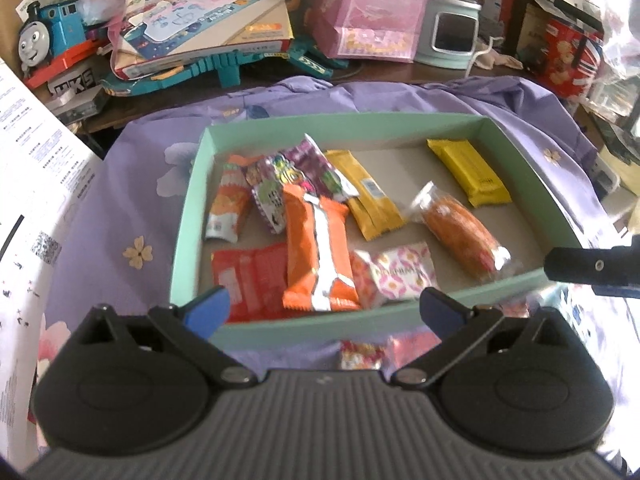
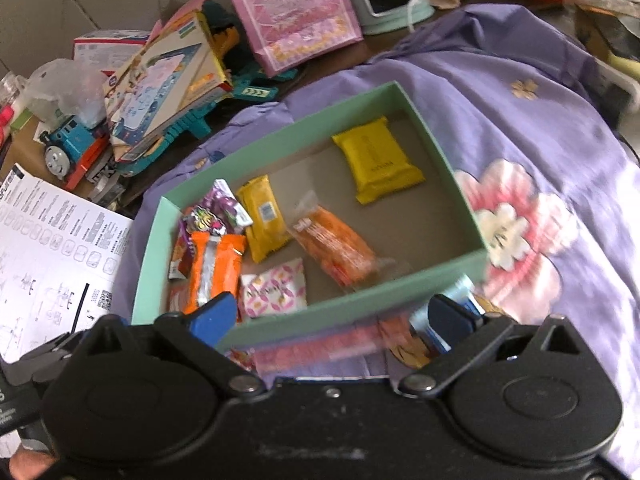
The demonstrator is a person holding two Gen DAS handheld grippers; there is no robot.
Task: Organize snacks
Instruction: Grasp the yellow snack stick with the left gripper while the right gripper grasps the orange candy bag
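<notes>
A mint green box [image 1: 332, 125] [image 2: 352, 307] lies on a purple flowered cloth and holds several snacks: an orange packet [image 1: 316, 248] [image 2: 214, 268], yellow packets [image 1: 468, 172] [image 2: 376, 166], a clear-wrapped orange bun [image 1: 460, 232] [image 2: 340, 250], a pink patterned pack [image 1: 404, 274] [image 2: 276, 288], a red packet [image 1: 248, 280] and purple packets [image 1: 312, 164]. My left gripper [image 1: 324, 312] is open and empty over the box's near edge. My right gripper [image 2: 332, 318] is open and empty just before the near wall; its finger [image 1: 588, 268] shows in the left wrist view. More snacks [image 2: 320, 346] [image 1: 360, 354] lie on the cloth in front of the box.
A Thomas train toy [image 1: 52, 36] [image 2: 68, 148], a board game box [image 1: 204, 12], a pink bag [image 1: 368, 12] [image 2: 288, 12] and a mint appliance [image 1: 452, 36] crowd the back. A white printed sheet [image 1: 36, 200] [image 2: 52, 248] lies left. A red tin [image 1: 568, 56] stands right.
</notes>
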